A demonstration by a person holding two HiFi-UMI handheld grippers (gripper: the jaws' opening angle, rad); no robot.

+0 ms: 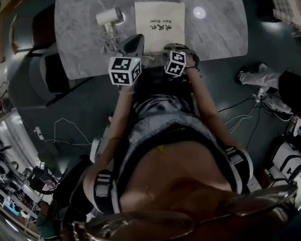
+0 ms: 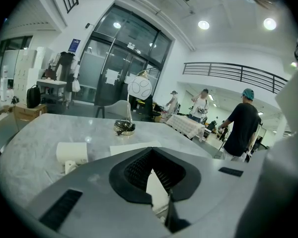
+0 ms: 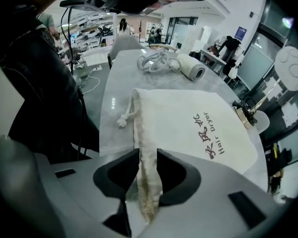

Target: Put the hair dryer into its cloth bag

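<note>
I see the left hand-held gripper (image 1: 135, 39) closed, empty. The hair dryer (image 1: 109, 17) lies on the desk (image 1: 80, 49) left of the bag (image 1: 159, 24), barrel crosswise, handle toward me. The right hand-held gripper (image 3: 148, 157) stands parted, straddling the bag's hem (image 3: 141, 128).

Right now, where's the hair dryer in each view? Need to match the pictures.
Head view: hair dryer at upper left on the marble table, left of the cloth bag.
Left gripper view: lower left, left of the bag.
Right gripper view: top centre, beyond the bag.
Shared landmark: the cloth bag.
</note>
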